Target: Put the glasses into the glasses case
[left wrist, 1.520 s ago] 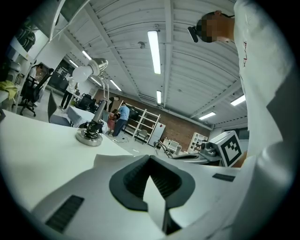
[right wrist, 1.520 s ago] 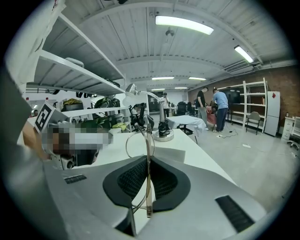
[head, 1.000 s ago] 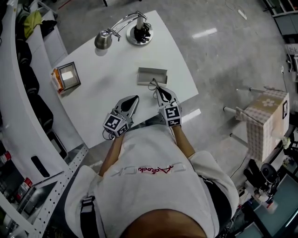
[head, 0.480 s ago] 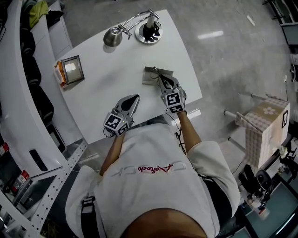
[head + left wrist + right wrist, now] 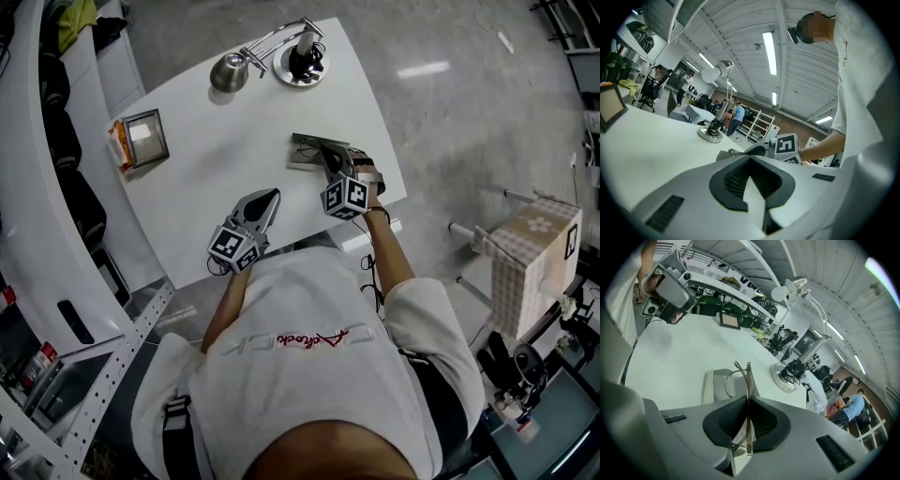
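Left hand-held gripper (image 5: 270, 198): at the near edge of the white tabletop (image 5: 216, 169), jaws pressed together, nothing between them. Right hand-held gripper (image 5: 330, 157), at its 2 o'clock: pinching thin wire-framed glasses (image 5: 748, 376) edge-on. The glasses sit over the grey glasses case (image 5: 305, 150); contact not clear. Small framed panel (image 5: 142, 137) at 10 o'clock of the left one. Desk lamp (image 5: 298, 58) at 12 o'clock, far edge.

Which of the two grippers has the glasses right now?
The right gripper: it is shut on the thin-framed glasses, at the grey case. The left gripper is shut on nothing.
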A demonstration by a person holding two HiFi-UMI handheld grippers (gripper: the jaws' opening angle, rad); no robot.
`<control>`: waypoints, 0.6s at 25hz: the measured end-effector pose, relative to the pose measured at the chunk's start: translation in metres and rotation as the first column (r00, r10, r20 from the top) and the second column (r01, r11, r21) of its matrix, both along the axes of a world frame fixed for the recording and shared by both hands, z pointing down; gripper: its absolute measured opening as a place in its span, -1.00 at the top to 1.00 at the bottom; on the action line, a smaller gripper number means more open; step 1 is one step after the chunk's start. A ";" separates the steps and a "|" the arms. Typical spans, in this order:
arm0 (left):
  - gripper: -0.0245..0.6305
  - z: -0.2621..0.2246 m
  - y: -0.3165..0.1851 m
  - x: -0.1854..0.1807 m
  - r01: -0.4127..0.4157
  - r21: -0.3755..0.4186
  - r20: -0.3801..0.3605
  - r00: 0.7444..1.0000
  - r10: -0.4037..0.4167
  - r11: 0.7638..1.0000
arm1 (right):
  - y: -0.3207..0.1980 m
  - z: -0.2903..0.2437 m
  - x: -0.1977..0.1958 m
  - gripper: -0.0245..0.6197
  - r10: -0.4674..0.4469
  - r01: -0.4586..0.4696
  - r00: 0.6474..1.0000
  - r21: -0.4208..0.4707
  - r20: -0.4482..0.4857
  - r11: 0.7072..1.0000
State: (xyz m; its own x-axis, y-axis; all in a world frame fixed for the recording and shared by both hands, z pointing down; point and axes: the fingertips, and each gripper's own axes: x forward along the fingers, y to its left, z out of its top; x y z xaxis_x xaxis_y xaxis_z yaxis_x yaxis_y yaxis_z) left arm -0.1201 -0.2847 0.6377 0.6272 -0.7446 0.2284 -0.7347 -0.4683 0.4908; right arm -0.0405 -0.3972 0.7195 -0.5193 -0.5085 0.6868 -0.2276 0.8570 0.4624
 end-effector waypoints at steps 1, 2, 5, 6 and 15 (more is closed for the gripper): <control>0.90 0.000 0.000 0.000 0.001 0.000 0.000 1.000 -0.001 1.000 | 0.000 0.002 0.000 0.89 0.004 -0.004 1.000 -0.008 -0.010 1.000; 0.90 0.000 0.000 -0.001 0.003 0.000 -0.001 1.000 -0.003 1.000 | 0.000 0.005 -0.001 0.89 0.009 -0.009 1.000 -0.017 -0.016 1.000; 0.90 0.000 0.000 -0.001 0.007 0.003 -0.002 1.000 -0.007 1.000 | 0.000 0.013 -0.004 0.89 0.013 -0.015 0.999 -0.052 -0.032 0.999; 0.90 0.000 0.000 -0.001 0.008 0.003 -0.001 1.000 -0.008 1.000 | 0.000 0.016 -0.005 0.89 0.012 -0.014 0.999 -0.066 -0.037 0.998; 0.90 0.000 0.001 -0.007 0.027 0.003 -0.001 1.000 -0.027 1.000 | 0.003 0.041 -0.006 0.88 -0.039 0.022 0.993 -0.148 -0.108 0.989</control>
State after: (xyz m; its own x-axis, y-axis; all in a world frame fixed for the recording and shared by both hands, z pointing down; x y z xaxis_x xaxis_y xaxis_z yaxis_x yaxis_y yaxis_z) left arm -0.1273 -0.2835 0.6373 0.6068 -0.7623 0.2253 -0.7467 -0.4495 0.4902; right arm -0.0469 -0.3940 0.7602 -0.4497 -0.3836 0.8066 -0.1549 0.9229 0.3526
